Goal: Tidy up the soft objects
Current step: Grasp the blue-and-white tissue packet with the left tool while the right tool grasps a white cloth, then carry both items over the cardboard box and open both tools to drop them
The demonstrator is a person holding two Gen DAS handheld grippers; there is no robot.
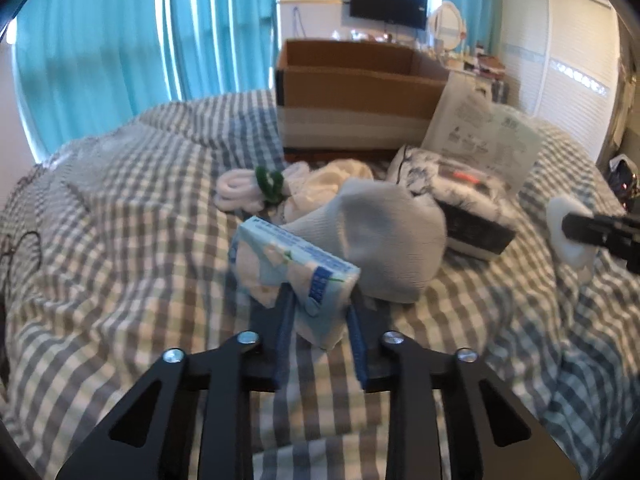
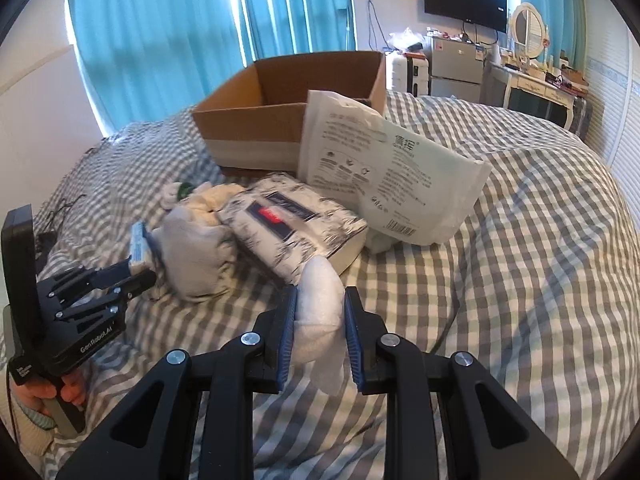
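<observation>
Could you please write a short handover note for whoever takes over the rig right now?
Left gripper: shut on a blue tissue pack, lifted above the bed.
Right gripper: shut on a white foam piece, also off the bed.
Box: open at the back of the bed; nothing visible inside.
Still on the bed: grey sock bundle, patterned pack, white bag leaning on the box, white cloths.
Left: box both held items, then the rest.
</observation>
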